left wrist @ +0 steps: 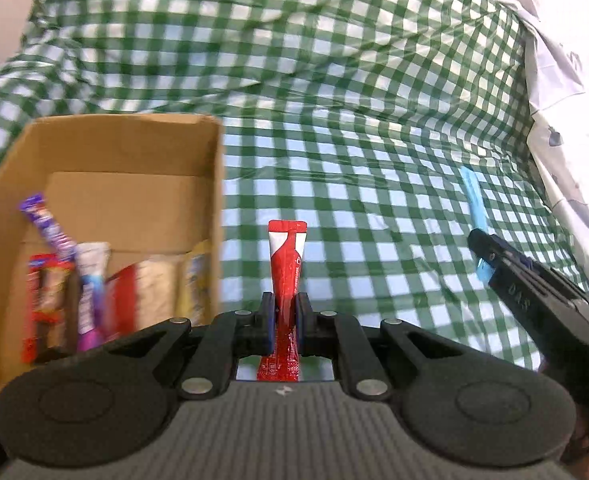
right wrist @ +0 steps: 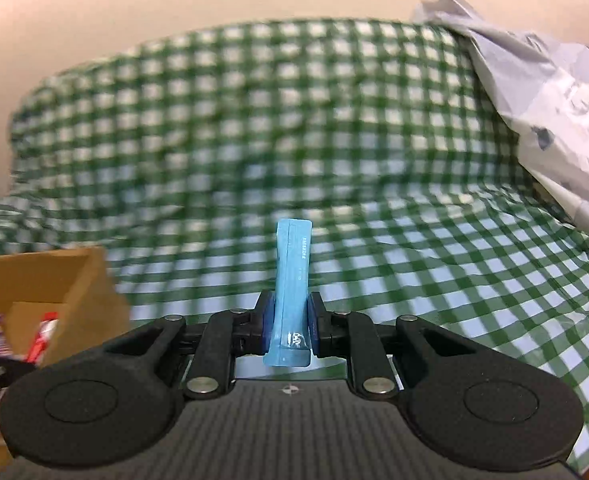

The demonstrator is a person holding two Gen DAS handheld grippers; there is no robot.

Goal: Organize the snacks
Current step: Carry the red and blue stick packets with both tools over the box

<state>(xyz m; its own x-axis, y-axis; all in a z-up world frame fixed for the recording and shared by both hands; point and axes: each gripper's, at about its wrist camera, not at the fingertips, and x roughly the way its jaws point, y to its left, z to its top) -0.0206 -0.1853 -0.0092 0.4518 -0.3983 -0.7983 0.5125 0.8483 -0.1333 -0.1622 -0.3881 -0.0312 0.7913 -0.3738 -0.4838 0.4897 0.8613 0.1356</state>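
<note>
Both black two-finger tongs were clamped on snack sticks. Left gripper (left wrist: 285, 320) pinched a slim red and white foil stick packet (left wrist: 287, 276) near its lower end, the pads pressing it from both sides, so that most of the packet stood up past the fingertips and its flat sealed end pointed away from the camera. Right gripper (right wrist: 291, 326) gripped a light blue plastic stick packet (right wrist: 292, 280) in the same manner, low on its length, with the short lower end sticking out behind the pads.

Seen from the left wrist, the right gripper came in from the right edge with the blue packet angled up over the green and white checked cloth (left wrist: 374, 140), which covered the whole surface and rose in folds at the back. An open brown cardboard box (left wrist: 214, 200) sat on the cloth toward its near left corner, just beside the left gripper. Inside the box several snack packets stood or leaned: a purple stick (left wrist: 48, 228), a red and brown bar (left wrist: 48, 300), a white and violet packet (left wrist: 90, 292); others were too blurred to tell. A crumpled white and grey printed sheet (left wrist: 566, 120) lay along the cloth's right edge.
</note>
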